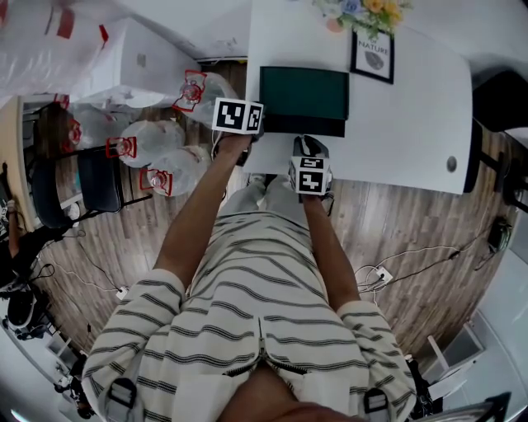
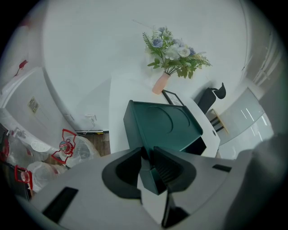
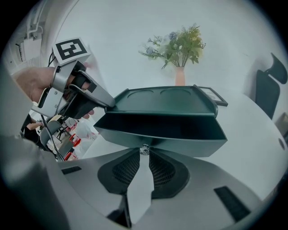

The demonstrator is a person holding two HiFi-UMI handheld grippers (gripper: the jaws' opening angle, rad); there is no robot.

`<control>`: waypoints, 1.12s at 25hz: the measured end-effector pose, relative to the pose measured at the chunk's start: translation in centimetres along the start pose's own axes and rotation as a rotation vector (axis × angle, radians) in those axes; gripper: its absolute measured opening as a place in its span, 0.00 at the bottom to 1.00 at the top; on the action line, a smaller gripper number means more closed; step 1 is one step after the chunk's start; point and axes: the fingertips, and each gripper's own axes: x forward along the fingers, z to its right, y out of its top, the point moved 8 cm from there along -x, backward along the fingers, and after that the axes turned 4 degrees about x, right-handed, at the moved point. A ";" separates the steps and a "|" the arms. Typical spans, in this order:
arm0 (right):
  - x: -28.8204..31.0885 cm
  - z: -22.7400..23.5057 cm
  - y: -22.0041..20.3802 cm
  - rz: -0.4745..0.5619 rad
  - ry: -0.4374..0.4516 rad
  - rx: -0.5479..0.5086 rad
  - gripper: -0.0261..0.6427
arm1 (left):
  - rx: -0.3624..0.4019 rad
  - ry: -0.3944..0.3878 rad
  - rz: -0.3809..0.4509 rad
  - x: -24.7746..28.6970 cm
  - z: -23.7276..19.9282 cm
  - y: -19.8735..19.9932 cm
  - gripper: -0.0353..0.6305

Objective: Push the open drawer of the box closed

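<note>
A dark green box stands near the front edge of the white table. Its drawer is pulled out toward me, and in the head view the drawer shows as a dark strip under the lid. My right gripper is at the drawer front, its jaws closed on the small metal knob. My left gripper is shut on the box's near left corner. The right gripper view shows that left gripper touching the lid's edge.
A vase of flowers and a small framed picture stand behind the box. Filled plastic bags and a black chair are on the wooden floor at left. Cables lie at right.
</note>
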 end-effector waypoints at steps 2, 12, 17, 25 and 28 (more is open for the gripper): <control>0.1 0.1 0.2 0.002 -0.001 0.001 0.15 | 0.000 0.000 -0.001 0.0 0.0 0.0 0.19; 0.7 0.4 1.1 0.008 0.003 -0.008 0.15 | -0.009 0.002 -0.002 -0.1 0.0 -0.1 0.19; 1.2 0.4 1.6 0.008 0.011 -0.012 0.15 | -0.006 0.003 -0.003 -0.1 -0.1 -0.1 0.19; 1.6 0.7 2.2 0.014 0.017 -0.015 0.15 | -0.010 0.006 -0.003 -0.1 0.0 0.0 0.19; 1.8 0.8 2.5 0.014 0.019 -0.016 0.15 | -0.008 0.007 -0.005 0.0 0.0 0.0 0.19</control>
